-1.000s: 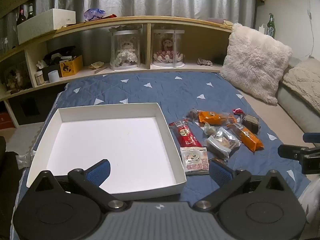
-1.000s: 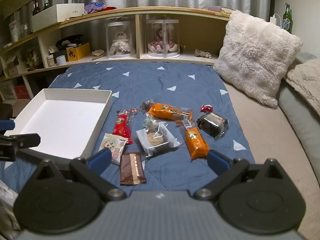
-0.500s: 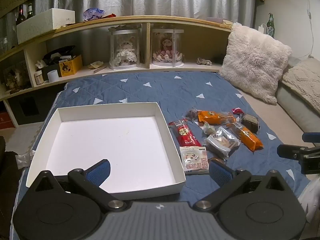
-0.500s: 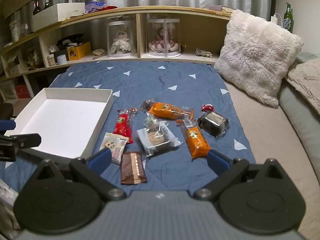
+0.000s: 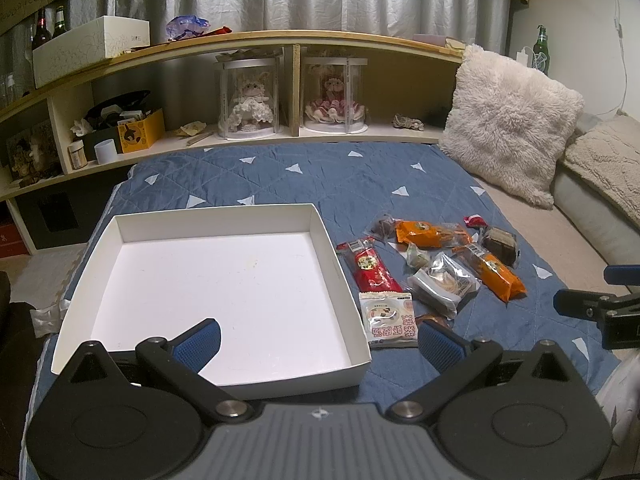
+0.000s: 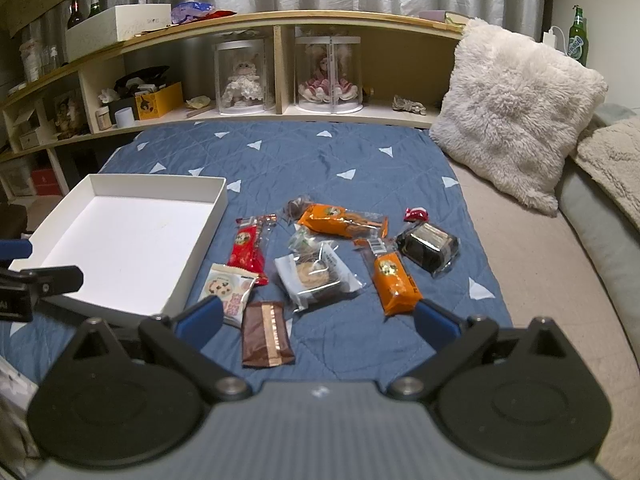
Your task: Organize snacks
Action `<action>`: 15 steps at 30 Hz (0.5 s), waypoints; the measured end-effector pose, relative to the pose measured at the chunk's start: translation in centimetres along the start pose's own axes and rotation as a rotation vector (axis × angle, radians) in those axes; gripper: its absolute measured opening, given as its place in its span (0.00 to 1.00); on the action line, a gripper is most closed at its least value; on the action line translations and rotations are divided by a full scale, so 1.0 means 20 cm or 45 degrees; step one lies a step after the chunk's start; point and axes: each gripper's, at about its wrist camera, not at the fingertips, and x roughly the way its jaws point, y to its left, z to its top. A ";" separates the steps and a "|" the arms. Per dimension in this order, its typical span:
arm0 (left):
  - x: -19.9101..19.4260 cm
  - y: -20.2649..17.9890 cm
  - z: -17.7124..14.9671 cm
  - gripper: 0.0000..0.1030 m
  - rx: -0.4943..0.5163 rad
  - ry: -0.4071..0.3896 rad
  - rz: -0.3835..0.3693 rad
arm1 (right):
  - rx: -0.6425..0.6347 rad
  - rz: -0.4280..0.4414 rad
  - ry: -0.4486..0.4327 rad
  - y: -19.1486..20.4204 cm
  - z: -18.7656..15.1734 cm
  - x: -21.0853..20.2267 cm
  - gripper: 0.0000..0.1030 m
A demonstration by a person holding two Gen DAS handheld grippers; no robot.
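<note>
Snacks lie in a loose cluster on the quilted blue bedspread (image 6: pixel 320 160), just right of a shallow white cardboard tray (image 6: pixel 208 216): two orange packs (image 6: pixel 394 284), one red stick (image 6: pixel 248 250), one flat brown bar (image 6: pixel 266 334), one cookie pouch (image 6: pixel 228 292), one clear-wrapped pastry (image 6: pixel 316 278), one dark glossy cake (image 6: pixel 430 246), and perhaps three smaller wrapped bits, hard to make out. The left gripper (image 5: pixel 318 344) and right gripper (image 6: pixel 316 320) both hover with fingers spread wide, holding nothing.

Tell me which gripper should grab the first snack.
Right, probably. The right gripper hangs open directly over the brown wafer packet, while the left gripper faces the empty white box.
</note>
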 end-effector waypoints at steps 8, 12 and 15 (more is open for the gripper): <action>0.00 0.00 0.00 1.00 0.000 0.000 -0.001 | 0.001 0.001 0.002 0.00 0.00 0.00 0.99; 0.01 -0.02 -0.02 1.00 0.000 0.001 -0.001 | 0.000 0.001 0.002 0.00 0.00 0.00 0.99; 0.01 -0.02 -0.02 1.00 0.000 0.001 -0.001 | 0.000 0.001 0.003 0.00 0.00 0.00 0.99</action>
